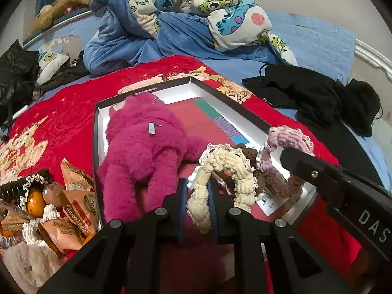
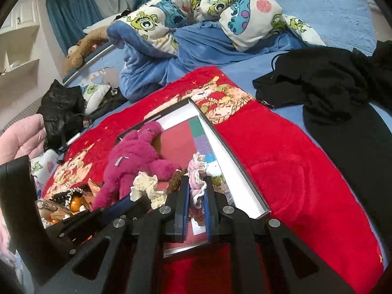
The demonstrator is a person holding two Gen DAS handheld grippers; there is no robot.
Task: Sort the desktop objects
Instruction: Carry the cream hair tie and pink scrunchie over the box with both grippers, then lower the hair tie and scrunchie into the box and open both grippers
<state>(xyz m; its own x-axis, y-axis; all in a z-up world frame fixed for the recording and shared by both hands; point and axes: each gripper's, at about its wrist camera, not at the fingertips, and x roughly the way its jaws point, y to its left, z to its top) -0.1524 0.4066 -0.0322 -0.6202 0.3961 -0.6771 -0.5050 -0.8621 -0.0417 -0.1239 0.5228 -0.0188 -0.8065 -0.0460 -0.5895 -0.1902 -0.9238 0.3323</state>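
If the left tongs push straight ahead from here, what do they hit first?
They already grip the cream scrunchie. Straight on, the left tongs would likely carry it into the brown scrunchie just behind, inside the box; depth is unclear.

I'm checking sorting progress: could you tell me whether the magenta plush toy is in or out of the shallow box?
Mostly in: the magenta plush toy lies face down inside the shallow box, legs hanging over its near-left edge.

brown item (image 1: 247, 152) mostly hidden | pink scrunchie (image 2: 197, 183) blurred between fingers
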